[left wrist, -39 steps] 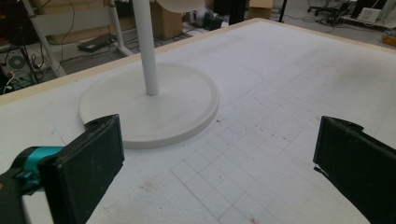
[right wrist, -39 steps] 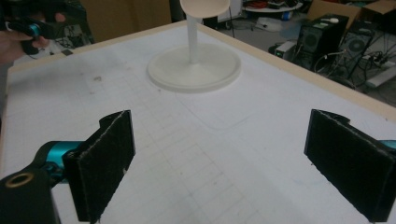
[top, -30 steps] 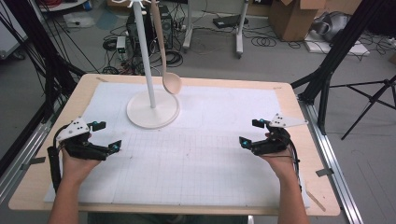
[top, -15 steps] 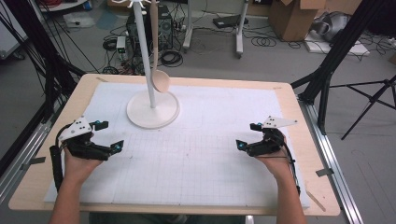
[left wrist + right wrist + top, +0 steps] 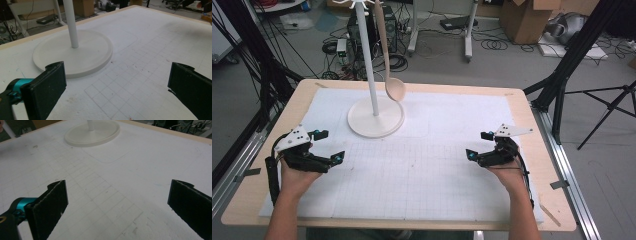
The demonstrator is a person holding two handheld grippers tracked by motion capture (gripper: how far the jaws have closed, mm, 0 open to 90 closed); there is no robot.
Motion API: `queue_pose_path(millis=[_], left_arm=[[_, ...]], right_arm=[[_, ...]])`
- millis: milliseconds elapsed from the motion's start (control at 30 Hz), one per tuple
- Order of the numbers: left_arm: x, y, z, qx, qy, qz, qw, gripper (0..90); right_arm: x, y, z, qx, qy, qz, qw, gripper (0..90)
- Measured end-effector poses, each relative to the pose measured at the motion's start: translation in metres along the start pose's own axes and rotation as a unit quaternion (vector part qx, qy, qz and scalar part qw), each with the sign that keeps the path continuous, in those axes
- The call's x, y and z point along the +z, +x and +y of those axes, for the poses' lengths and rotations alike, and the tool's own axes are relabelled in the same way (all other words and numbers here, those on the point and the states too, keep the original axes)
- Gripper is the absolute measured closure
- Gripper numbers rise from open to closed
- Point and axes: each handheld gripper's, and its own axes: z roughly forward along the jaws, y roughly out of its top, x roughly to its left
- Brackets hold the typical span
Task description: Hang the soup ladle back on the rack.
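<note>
A pale wooden surface (image 5: 532,130) carries a white gridded mat (image 5: 437,165); a white round stand base (image 5: 376,117) sits ahead of the left gripper (image 5: 326,145).

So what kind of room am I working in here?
Most likely a robotics lab or workshop: a wooden table topped with a gridded white mat, loose cables across the floor, black tripod legs and cardboard boxes behind.

spoon (image 5: 394,88): swinging on its stand (image 5: 375,117), bowl now hanging right of the pole
right gripper (image 5: 480,145): edging slightly leftward, jaws wide apart
</note>
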Motion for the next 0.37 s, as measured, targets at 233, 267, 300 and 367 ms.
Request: queue_pose_path(millis=[233,267,300,367], left_arm=[[0.002,-0.0013,0.0006,0.002,0.003,-0.001,1.0,2.1],[0.0015,-0.0016,0.0009,0.002,0.002,0.0,1.0,2.1],[0.0012,-0.0017,0.001,0.002,0.001,0.0,1.0,2.1],[0.0004,-0.0014,0.001,0.001,0.002,0.001,1.0,2.1]], right_arm=[[-0.0007,-0.0007,-0.0002,0.003,-0.001,0.002,1.0,1.8],[-0.0006,-0.0004,-0.0002,0.002,0.0,0.001,1.0,1.8],[-0.0005,-0.0004,-0.0001,0.001,0.001,0.002,1.0,1.8],[0.0002,0.0001,-0.0002,0.0,0.002,0.001,1.0,1.8]])
